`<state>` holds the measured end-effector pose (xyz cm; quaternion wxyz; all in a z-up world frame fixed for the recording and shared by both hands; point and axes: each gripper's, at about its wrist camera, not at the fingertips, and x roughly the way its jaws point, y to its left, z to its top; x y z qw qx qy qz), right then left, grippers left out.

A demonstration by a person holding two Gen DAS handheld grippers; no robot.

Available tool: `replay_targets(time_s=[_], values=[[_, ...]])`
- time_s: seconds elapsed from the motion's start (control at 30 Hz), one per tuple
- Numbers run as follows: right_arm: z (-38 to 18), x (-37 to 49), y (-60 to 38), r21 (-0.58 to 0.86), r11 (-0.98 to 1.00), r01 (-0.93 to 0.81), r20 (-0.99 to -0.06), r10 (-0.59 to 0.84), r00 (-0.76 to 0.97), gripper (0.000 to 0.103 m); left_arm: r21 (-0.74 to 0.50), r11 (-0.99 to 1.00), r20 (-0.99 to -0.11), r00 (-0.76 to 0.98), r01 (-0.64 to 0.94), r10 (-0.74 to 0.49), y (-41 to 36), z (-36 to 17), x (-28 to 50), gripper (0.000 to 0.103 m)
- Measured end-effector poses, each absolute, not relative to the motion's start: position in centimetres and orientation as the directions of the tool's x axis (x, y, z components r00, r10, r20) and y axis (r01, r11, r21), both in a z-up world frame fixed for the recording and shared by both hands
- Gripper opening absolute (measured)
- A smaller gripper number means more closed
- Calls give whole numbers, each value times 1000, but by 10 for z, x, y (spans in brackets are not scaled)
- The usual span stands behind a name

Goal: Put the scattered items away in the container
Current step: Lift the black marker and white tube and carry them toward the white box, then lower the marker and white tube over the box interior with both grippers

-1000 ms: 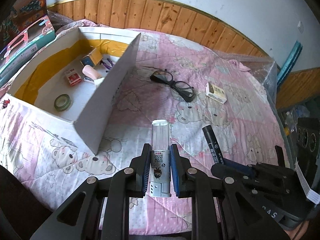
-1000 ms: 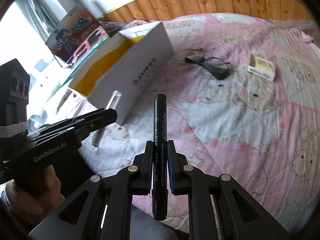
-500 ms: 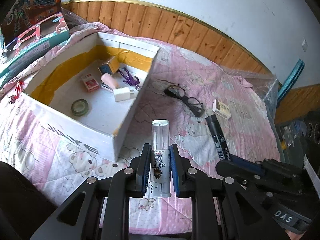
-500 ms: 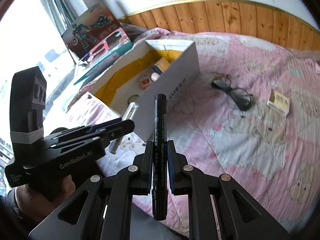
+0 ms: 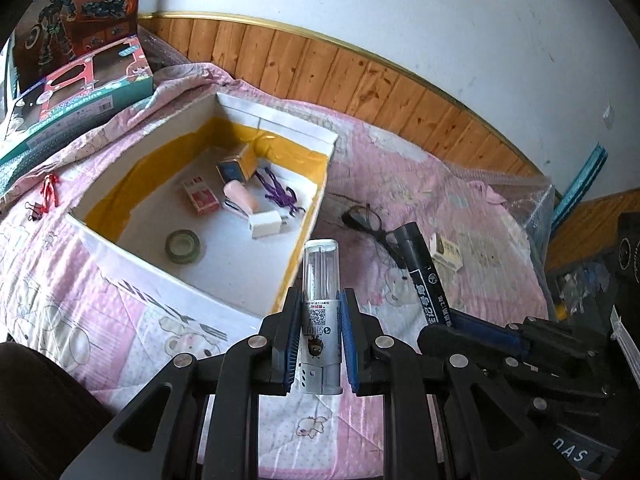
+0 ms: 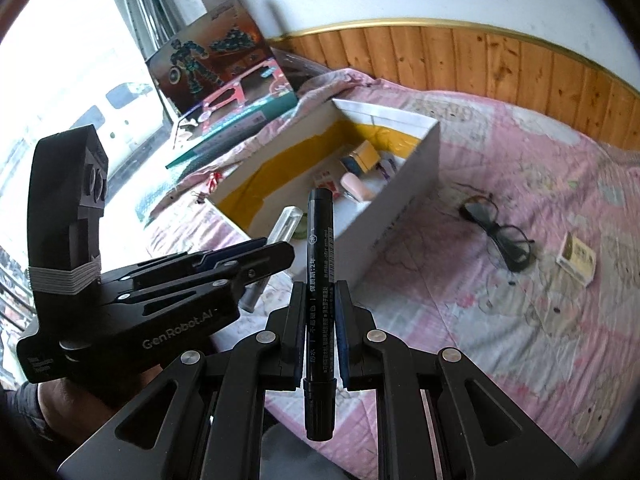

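**Both grippers loaded beside the open box**

The left gripper (image 5: 320, 344) clamps a clear-capped tube (image 5: 321, 308) at lower centre. The right gripper (image 6: 319, 332) grips a black marker (image 6: 319, 300). The white box (image 5: 132, 276) sits centre-left; glasses (image 5: 368, 224) lie right of it.
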<state>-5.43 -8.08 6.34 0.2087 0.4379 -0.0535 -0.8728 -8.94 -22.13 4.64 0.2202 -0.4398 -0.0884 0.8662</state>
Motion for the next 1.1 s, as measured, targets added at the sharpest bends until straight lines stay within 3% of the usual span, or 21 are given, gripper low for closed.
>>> replay_targets(time_s=[1.1], values=[[74, -144, -164, 250, -889, 384, -757, -427, -495, 13, -379, -902, -706, -567, -206, 425, -306, 56, -182, 20]])
